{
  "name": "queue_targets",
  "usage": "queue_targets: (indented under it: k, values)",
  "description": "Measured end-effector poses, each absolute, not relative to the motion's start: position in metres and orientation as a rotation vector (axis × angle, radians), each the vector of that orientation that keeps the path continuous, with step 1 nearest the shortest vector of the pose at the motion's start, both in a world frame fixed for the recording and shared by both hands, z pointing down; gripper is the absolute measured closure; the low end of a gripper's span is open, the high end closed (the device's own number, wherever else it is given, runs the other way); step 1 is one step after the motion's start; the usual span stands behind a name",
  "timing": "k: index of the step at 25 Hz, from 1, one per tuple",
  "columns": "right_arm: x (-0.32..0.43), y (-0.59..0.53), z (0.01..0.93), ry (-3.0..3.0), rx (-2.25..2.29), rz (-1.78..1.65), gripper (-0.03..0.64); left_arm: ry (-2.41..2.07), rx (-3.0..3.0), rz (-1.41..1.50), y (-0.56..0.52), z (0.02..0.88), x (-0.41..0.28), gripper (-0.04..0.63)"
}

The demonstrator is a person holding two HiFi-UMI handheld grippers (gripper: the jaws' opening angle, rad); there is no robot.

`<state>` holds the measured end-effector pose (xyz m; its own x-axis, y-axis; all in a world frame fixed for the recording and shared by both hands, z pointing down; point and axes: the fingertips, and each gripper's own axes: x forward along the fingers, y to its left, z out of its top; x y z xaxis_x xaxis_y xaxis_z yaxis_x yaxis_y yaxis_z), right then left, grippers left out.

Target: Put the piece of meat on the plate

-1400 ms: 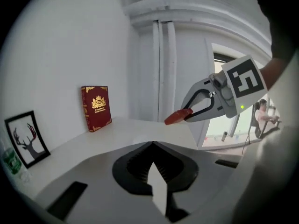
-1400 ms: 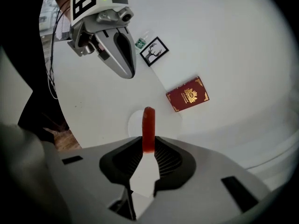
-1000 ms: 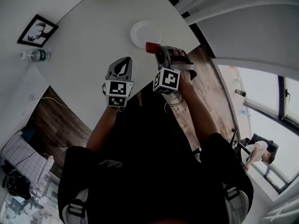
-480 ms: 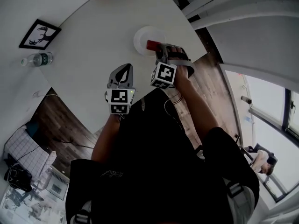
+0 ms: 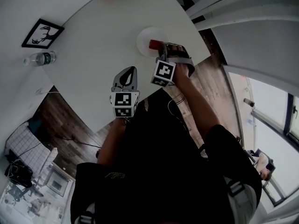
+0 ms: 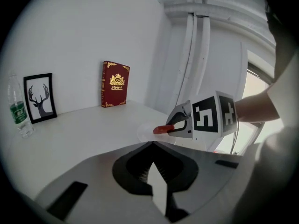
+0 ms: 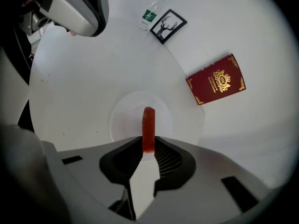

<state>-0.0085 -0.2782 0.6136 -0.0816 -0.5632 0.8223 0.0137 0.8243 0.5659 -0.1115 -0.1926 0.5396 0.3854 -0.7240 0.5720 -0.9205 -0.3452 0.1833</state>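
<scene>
A red strip of meat (image 7: 148,127) sticks out from between the jaws of my right gripper (image 7: 148,146), which is shut on its near end. The meat hangs over the white plate (image 7: 124,120) on the round white table, its far tip above the plate's middle. In the head view the right gripper (image 5: 161,48) holds the meat (image 5: 154,44) at the near right rim of the plate (image 5: 145,35). My left gripper (image 5: 127,73) hovers nearer to me over the table, shut and holding nothing. Its own view shows the meat (image 6: 163,129) level, just above the plate (image 6: 145,133).
A red book (image 7: 217,80) stands against the wall beyond the plate. A framed deer picture (image 7: 167,25) and a water bottle (image 7: 150,14) stand further left. The table's edge (image 5: 198,55) runs close to the right of the plate, with wooden floor below.
My right gripper has sunk and moved forward with the meat, closer over the plate. The left gripper has rolled slightly but stayed in place.
</scene>
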Motion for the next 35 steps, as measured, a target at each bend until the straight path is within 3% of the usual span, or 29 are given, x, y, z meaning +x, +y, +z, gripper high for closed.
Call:
queue_targets:
  k: [35]
  values:
    - [-0.024,-0.294,0.631,-1.566,0.384,-0.582,0.506,-1.438,2.084,0.509,-0.2,0.549,-0.132,0.592]
